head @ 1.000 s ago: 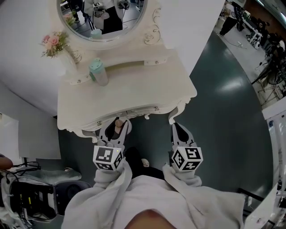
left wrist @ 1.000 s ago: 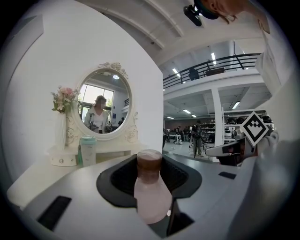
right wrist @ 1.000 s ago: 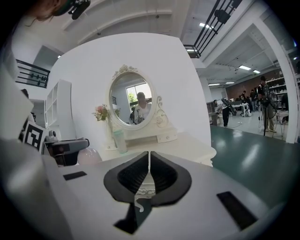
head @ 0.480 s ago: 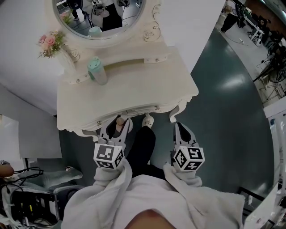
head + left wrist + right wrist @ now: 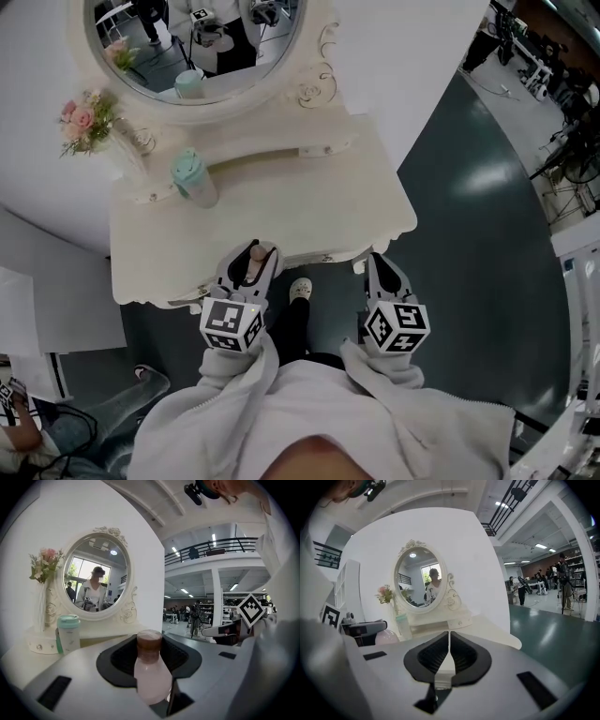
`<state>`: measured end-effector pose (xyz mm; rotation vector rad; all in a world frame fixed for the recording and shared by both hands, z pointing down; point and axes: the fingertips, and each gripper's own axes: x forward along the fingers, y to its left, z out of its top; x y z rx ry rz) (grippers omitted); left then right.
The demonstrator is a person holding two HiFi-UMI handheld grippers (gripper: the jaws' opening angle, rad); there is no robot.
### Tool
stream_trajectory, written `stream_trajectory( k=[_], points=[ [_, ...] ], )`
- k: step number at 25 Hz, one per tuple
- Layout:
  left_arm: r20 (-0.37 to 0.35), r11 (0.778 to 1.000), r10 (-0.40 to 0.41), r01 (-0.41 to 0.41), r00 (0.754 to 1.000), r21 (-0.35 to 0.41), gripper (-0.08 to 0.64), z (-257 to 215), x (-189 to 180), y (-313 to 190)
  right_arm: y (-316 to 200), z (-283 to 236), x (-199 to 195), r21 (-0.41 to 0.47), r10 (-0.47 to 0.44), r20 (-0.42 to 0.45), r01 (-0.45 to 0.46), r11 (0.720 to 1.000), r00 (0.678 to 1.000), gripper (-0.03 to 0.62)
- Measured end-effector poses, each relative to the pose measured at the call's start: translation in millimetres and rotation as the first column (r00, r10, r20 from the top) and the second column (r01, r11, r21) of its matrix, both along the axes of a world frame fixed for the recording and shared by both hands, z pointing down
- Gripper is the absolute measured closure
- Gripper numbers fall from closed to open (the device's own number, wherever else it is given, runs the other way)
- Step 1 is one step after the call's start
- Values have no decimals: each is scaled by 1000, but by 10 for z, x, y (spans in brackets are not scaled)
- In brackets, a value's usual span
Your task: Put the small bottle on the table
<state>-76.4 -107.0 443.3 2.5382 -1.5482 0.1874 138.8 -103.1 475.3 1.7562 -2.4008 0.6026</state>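
My left gripper (image 5: pixel 251 263) is shut on the small bottle (image 5: pixel 151 674), a pale pink one with a brown cap (image 5: pixel 254 253), held upright between the black pads. In the head view it hangs over the front edge of the cream dressing table (image 5: pixel 319 197). The right gripper (image 5: pixel 381 272) is shut with nothing in it, its pads meeting in the right gripper view (image 5: pixel 449 654). It sits at the table's front right corner, beside the left gripper. From the right gripper view the pink bottle (image 5: pixel 386 637) shows at the left.
A mint-lidded tumbler (image 5: pixel 193 177) stands at the back left of the table, next to a vase of pink flowers (image 5: pixel 86 120). An oval mirror (image 5: pixel 192 45) rises behind. Dark green floor (image 5: pixel 478 216) lies to the right. A shoe (image 5: pixel 299 290) shows below the table edge.
Both grippers have moved forward toward the table; the left one with the bottle now reaches over its front edge. The person's foot has stepped closer under the table.
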Motion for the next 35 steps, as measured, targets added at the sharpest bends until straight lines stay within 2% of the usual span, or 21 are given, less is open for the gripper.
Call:
stream_trajectory(
  k=[8, 18, 24, 30, 35],
  points=[
    [-16, 999, 35, -35, 999, 24, 403, -195, 49, -897, -836, -241, 3, 28, 15, -32, -14, 1000, 999, 557],
    [-29, 996, 84, -84, 996, 12, 403, -190, 129, -1670, -1537, -268, 28, 23, 45, -47, -44, 999, 998, 555],
    [-47, 995, 95, -96, 994, -6, 403, -165, 185, -1941, -1808, -183, 33, 6, 48, -44, -48, 999, 998, 555],
    [-32, 992, 127, -127, 991, -20, 403, -131, 287, -2180, -2053, -91, 15, -18, 40, -51, -41, 999, 998, 555],
    [-37, 991, 130, -131, 991, -28, 403, -106, 355, -2363, -2230, -6, -17, -37, 5, -68, -8, 999, 998, 556]
  ],
)
